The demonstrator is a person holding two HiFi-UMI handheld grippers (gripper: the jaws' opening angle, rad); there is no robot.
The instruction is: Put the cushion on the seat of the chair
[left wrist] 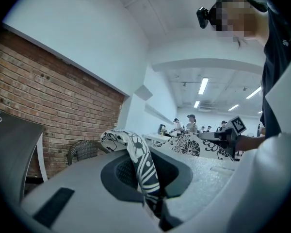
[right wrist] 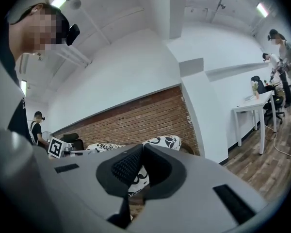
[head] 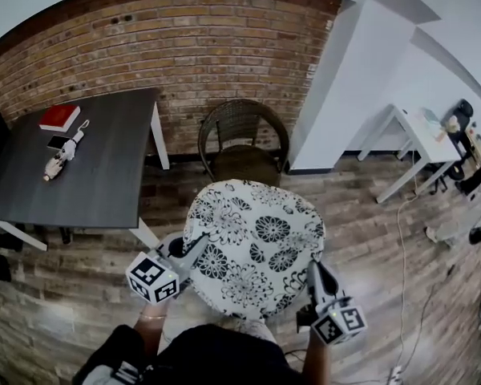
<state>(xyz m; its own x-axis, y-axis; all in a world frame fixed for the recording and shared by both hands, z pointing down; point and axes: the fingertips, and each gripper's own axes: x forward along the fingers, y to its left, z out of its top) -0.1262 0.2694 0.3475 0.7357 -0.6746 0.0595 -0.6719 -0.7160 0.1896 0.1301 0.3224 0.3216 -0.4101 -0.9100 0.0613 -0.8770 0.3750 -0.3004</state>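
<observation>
Two grippers hold the cushion (head: pixel 252 247) flat in the air over the plank floor (head: pixel 369 239), just short of the wicker chair (head: pixel 242 139). My left gripper (head: pixel 184 251) is pinched shut on its left edge and my right gripper (head: pixel 314 273) on its near right edge. I judge this the carry, seat (head: pixel 244 165) bare: next I bring it forward, lower it level and release both sides together. It is a rounded white pad with a black flower print, soft enough to fold at the left pinch.
</observation>
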